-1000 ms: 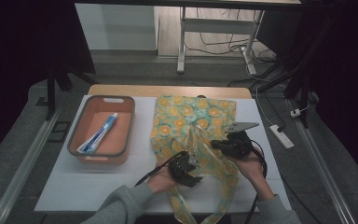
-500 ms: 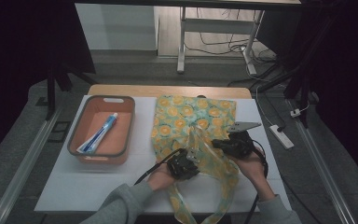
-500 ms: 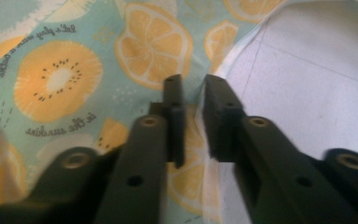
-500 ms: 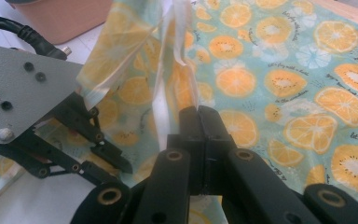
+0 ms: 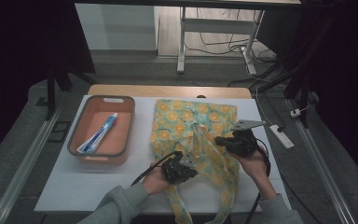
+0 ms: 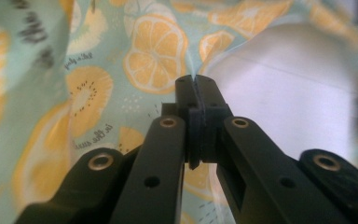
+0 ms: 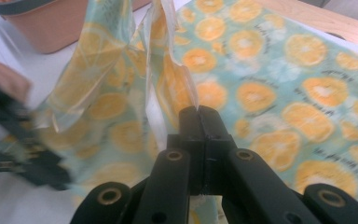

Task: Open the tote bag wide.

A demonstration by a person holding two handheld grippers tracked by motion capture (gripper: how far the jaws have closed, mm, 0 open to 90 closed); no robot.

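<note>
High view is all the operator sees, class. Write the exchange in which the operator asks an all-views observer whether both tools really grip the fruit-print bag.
Operator: Is the left tool gripping fabric?
Observer: Yes. In the left gripper view the left tool has just closed its jaws, pinching a thin edge of the bag.
Operator: And the right?
Observer: In the right gripper view the right tool is shut on a raised strip of the bag.
</note>
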